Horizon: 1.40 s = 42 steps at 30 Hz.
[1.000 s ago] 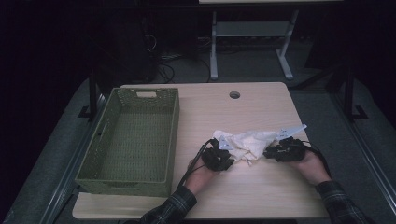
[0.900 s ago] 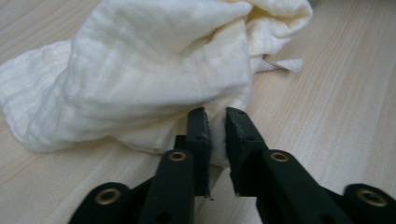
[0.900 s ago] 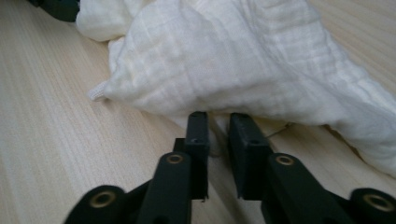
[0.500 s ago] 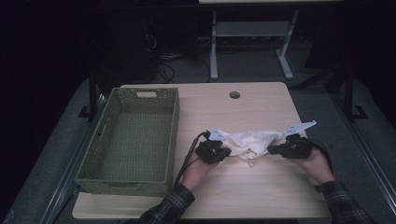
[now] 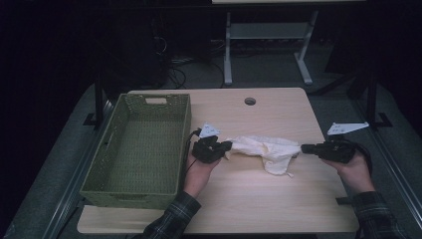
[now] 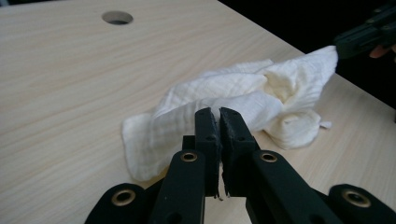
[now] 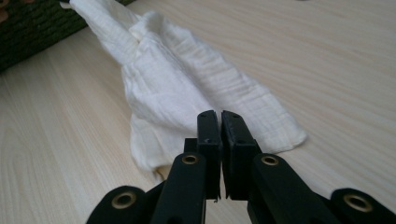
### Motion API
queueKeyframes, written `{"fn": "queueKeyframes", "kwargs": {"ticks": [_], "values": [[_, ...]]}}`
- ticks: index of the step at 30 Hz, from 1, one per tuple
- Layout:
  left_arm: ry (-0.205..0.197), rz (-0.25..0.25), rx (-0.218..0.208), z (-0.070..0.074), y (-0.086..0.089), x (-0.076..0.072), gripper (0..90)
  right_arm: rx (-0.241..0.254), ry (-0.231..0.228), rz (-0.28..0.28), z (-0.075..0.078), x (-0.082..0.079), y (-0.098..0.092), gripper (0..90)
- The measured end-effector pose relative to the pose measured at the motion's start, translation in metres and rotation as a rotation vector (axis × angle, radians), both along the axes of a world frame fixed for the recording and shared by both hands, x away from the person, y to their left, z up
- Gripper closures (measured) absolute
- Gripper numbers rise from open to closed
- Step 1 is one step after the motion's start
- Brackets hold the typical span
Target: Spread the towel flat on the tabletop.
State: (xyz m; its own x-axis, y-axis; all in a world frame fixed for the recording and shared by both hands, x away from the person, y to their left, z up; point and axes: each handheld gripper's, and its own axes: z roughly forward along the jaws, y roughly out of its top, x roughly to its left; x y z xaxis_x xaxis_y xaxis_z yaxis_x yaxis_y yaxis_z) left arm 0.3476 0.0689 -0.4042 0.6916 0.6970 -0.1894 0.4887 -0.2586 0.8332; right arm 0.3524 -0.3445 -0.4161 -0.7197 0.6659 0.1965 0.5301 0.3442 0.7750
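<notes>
Left gripper [image 5: 225,147] and right gripper [image 5: 304,148]: jaws clamped on opposite ends of white muslin cloth [image 5: 266,149], stretched above surface [image 5: 239,199]; no legible writing

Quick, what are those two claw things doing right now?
Left gripper: closed, pinching one end of the white cloth.
Right gripper: closed, pinching the other end.

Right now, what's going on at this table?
A person is stretching a white cloth between two handheld tools above the wooden table. The left claw is shut on one end and the right claw on the other, with the middle sagging. A green woven basket sits empty at the left.
</notes>
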Motion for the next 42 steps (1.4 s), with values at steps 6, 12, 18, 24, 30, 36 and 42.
{"fn": "queueKeyframes", "kwargs": {"ticks": [6, 12, 18, 24, 30, 36, 42], "values": [[-0.028, 0.054, 0.028, 0.007, 0.001, 0.003, 86.2, -0.017, -0.010, -0.039, 0.004, 0.003, -0.011, 86.6], [-0.002, 0.095, 0.079, -0.008, -0.007, 0.021, 86.2, -0.085, 0.047, -0.093, -0.016, 0.025, -0.009, 86.6], [0.024, 0.149, 0.138, -0.024, -0.004, 0.032, 86.5, -0.110, 0.089, -0.153, -0.029, 0.038, -0.017, 87.0], [0.013, 0.157, 0.175, -0.033, -0.010, 0.030, 71.4, -0.110, 0.058, -0.147, -0.031, 0.035, -0.018, 75.8], [-0.018, 0.094, 0.195, -0.023, -0.014, 0.015, 62.2, -0.072, -0.002, -0.105, -0.014, 0.021, -0.015, 68.4], [-0.005, 0.002, 0.219, -0.025, -0.023, 0.000, 60.3, -0.068, 0.013, 0.007, -0.015, 0.004, 0.010, 65.6], [0.008, -0.085, 0.288, -0.032, -0.029, -0.014, 59.3, -0.125, 0.036, 0.124, -0.024, -0.006, 0.044, 64.2]]}}
